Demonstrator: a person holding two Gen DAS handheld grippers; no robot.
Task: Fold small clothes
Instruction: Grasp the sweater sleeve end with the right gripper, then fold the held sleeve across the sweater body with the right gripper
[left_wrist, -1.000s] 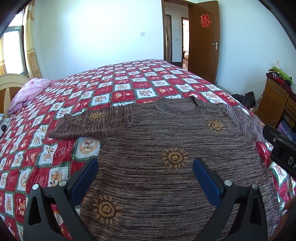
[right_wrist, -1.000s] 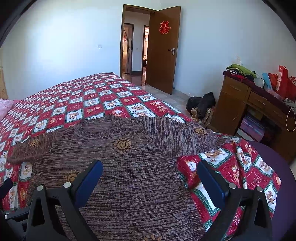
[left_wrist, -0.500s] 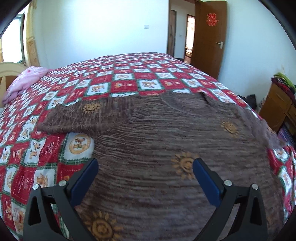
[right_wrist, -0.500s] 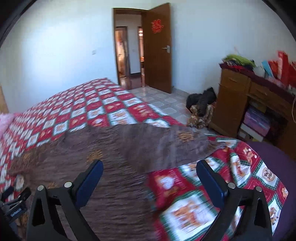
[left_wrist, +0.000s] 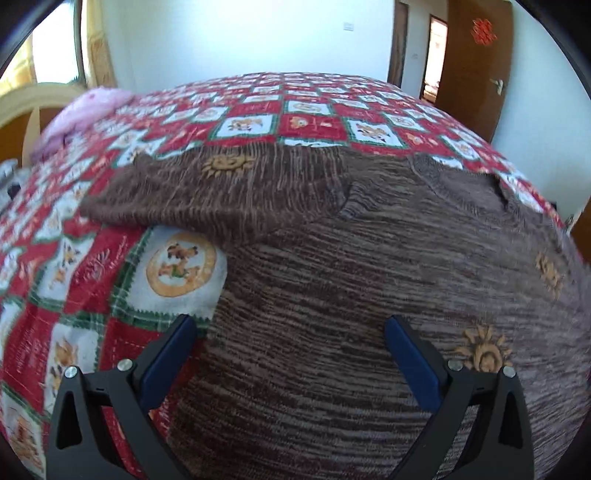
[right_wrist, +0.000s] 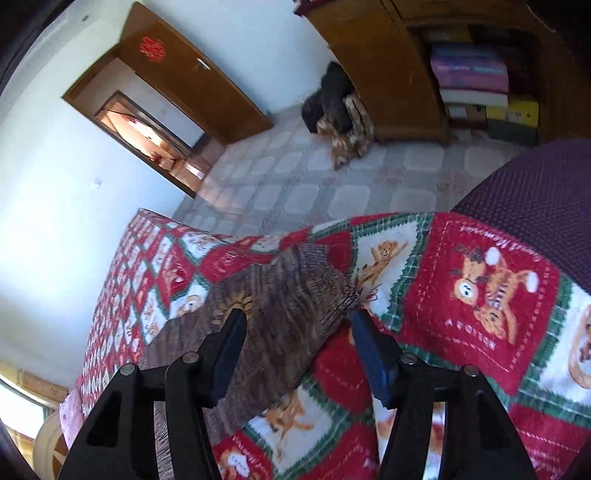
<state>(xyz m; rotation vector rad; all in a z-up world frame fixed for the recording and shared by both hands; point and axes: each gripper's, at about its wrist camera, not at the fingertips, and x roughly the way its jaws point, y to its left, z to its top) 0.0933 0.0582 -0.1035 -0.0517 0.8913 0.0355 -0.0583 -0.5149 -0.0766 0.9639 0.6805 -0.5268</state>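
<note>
patchwork bedspread, pink pillow, wooden door

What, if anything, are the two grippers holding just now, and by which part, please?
Nothing is held. The left gripper is open over the sweater body; the right gripper is open around its sleeve cuff, not yet closed.

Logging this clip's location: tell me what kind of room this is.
Almost certainly a home bedroom: a bed under a red patchwork quilt, a pink pillow by the headboard, and a wooden dresser.

Left tongs level, jaws spread wide, right tongs rolled sideways, jaws apart
</note>
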